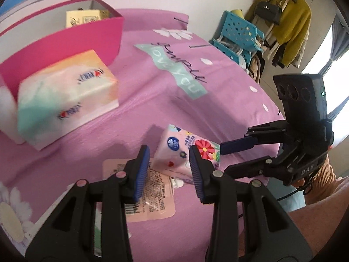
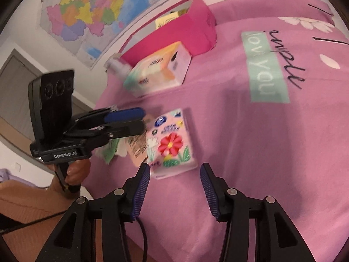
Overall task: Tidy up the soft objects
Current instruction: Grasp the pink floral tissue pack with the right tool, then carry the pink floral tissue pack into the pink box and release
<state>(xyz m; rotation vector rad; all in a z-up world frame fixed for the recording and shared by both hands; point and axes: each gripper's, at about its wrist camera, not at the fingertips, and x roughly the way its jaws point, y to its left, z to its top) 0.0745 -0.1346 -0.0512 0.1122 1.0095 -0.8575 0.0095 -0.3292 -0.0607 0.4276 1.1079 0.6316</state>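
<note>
Tissue packs and 1 box lie on a pink bed sheet (image 1: 229,100). At the far left edge of the bed stands a bright pink box (image 1: 65,43) with a yellow pack (image 1: 84,17) inside it. Just in front of the box lies a big pastel tissue pack (image 1: 65,98). Nearer the middle of the bed lies a small pink tissue pack with a red flower (image 2: 170,142), partly on top of a flat pink pouch (image 1: 152,196). The left gripper (image 1: 169,174) hangs over that pouch, its fingers a little apart and holding nothing. The right gripper (image 2: 175,191) hangs just short of the flower pack, its fingers apart and empty. Farther right, off the bed, stand blue baskets (image 1: 240,37) and hanging coats (image 1: 290,21).
</note>
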